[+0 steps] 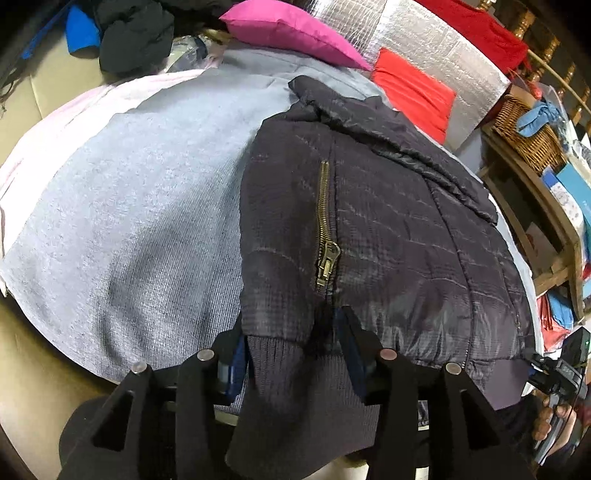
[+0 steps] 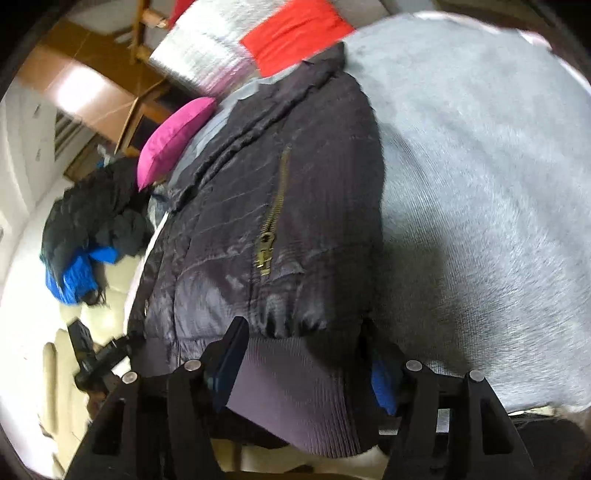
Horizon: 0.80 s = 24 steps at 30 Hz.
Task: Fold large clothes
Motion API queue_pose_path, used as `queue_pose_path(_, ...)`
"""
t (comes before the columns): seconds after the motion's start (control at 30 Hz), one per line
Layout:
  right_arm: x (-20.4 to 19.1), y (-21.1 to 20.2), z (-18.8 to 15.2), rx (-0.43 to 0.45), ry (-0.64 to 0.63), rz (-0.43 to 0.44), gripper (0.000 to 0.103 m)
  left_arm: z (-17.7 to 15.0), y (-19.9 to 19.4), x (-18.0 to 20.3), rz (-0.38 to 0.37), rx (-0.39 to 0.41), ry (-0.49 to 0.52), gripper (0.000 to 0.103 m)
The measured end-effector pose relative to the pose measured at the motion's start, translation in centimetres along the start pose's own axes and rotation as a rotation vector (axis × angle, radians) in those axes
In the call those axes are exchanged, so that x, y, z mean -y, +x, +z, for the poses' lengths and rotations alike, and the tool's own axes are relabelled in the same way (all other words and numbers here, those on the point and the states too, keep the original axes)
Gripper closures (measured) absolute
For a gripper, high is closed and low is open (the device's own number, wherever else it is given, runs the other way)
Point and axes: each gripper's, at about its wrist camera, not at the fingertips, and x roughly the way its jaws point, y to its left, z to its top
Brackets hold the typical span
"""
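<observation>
A dark quilted jacket [image 1: 388, 221] with a brass zipper [image 1: 325, 229] lies flat on a grey blanket [image 1: 129, 203]. Its ribbed hem [image 1: 295, 387] hangs toward me over the blanket's near edge. In the left wrist view, my left gripper [image 1: 293, 328] is open with the hem lying flat between its blue-padded fingers [image 1: 236, 362]. The right wrist view shows the same jacket [image 2: 258, 184] from its other corner. My right gripper [image 2: 304, 332] is open too, its fingers [image 2: 229, 354] standing either side of the ribbed hem [image 2: 295, 398] without pinching it.
A pink cushion [image 1: 288, 29], a red cushion [image 1: 413, 92] and a silver foil sheet [image 1: 424, 44] lie beyond the jacket. A wicker basket [image 1: 524, 129] sits on a cluttered wooden shelf [image 1: 546, 206]. A pile of dark and blue clothes [image 2: 85, 236] rests on a beige sofa [image 2: 110, 280].
</observation>
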Motion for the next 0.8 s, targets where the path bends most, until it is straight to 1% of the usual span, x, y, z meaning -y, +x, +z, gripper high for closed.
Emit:
queue_pose_path(0.03, 0.0, 0.3, 0.1, -0.004, 0.006, -0.011, 0.071, 0.1, 0.2, 0.0, 0.020, -0.007, 0.005, 0.084)
queue_pose_path(0.07, 0.0, 0.6, 0.2, -0.014, 0.011, -0.023, 0.080, 0.1, 0.2, -0.1, 0.019, -0.013, 0.008, 0.085)
queue_pose_path(0.1, -0.1, 0.7, 0.2, -0.017, 0.013, -0.015, 0.086, 0.2, 0.0, -0.2, 0.016, -0.009, 0.007, 0.086)
queue_pose_path(0.2, -0.8, -0.2, 0.3, -0.015, -0.021, -0.017, 0.089, 0.3, -1.1, -0.3, -0.007, 0.013, 0.016, 0.088)
queue_pose_path(0.33, -1.2, -1.1, 0.3, -0.004, -0.034, -0.011, 0.090, 0.2, -2.4, -0.1, -0.019, 0.033, 0.027, 0.088)
queue_pose_path(0.57, -0.4, -1.3, -0.2, -0.010, -0.025, 0.018, 0.090, 0.6, -2.6, -0.2, -0.029, 0.036, 0.009, 0.088)
queue_pose_path(0.8, -0.1, -1.8, 0.1, -0.012, -0.031, 0.045, 0.090, 0.6, -2.4, -0.1, -0.023, 0.035, 0.011, 0.088)
